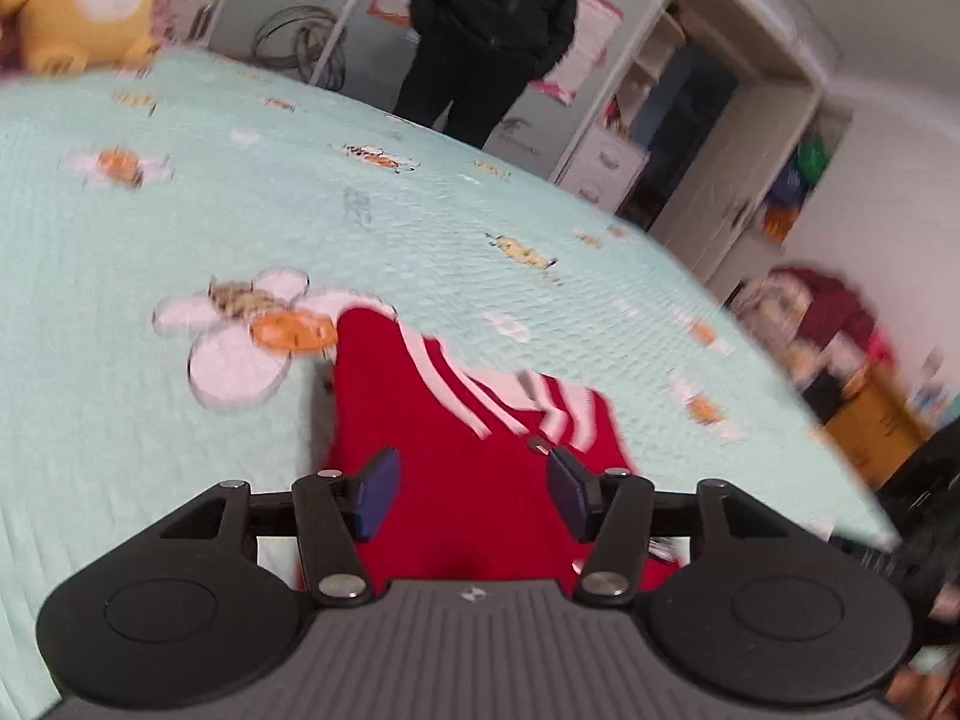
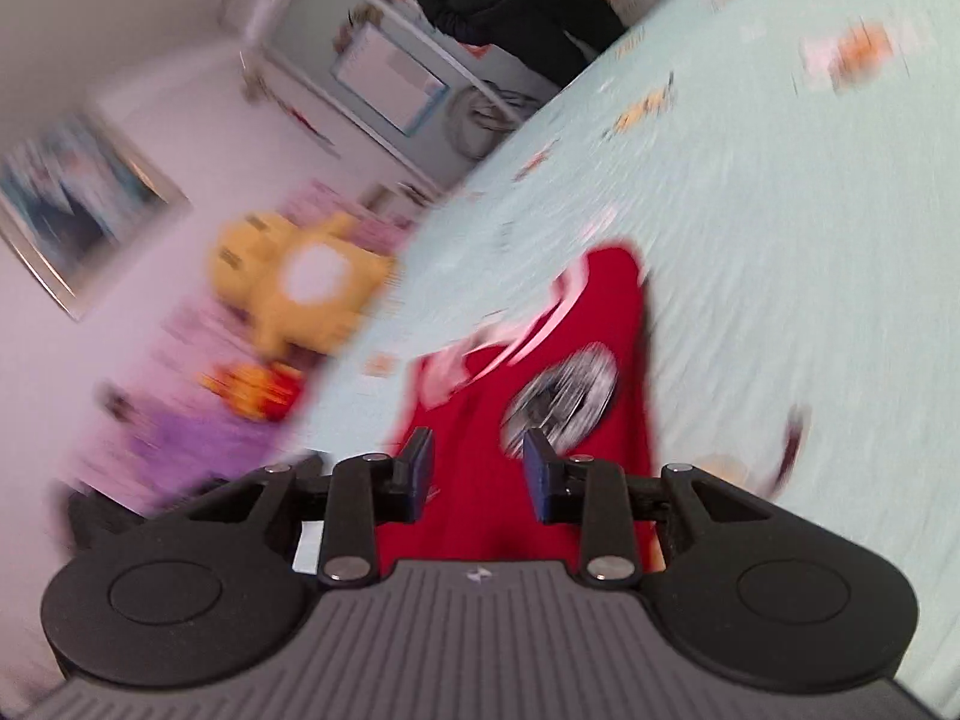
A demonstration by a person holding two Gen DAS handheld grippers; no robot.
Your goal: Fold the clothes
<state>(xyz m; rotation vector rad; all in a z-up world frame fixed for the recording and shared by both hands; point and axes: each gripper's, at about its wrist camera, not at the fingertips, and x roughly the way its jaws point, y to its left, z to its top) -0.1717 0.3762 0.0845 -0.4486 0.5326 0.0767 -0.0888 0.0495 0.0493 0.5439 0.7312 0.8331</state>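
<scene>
- I find the red garment (image 1: 444, 468) lying on the mint bedspread (image 1: 360, 228), directly ahead of and beneath both sets of jaws; white stripes run along one edge of it, and the right wrist view shows a round grey-and-white print on its face
- The left gripper (image 1: 471, 489) hangs over the near part of the cloth; its jaws stand wide, with bare red fabric showing between the blue pads and nothing gripped
- The right gripper (image 2: 477, 471) is likewise over the near part; its jaws stand apart, somewhat narrower than the left pair, and I see nothing held between them
- In both views the garment's long axis runs away from the jaws, from the near edge under the grippers toward the striped part at the far end; in the left view it leans slightly rightward with distance
- I judge neither gripper clearly the nearer; both sit at the same near end, and heavy blur in the right view prevents a finer reading
- I cannot tell whether the cloth is already doubled over or lies single; the narrow red shape would suit a garment partly folded as well as one bunched and awaiting spreading; I record only that it lies lengthwise ahead
- A person in black (image 1: 492, 30) stands beyond the far side of the bed; a yellow plush toy (image 1: 84, 0) sits at its edge, well apart from the cloth
</scene>
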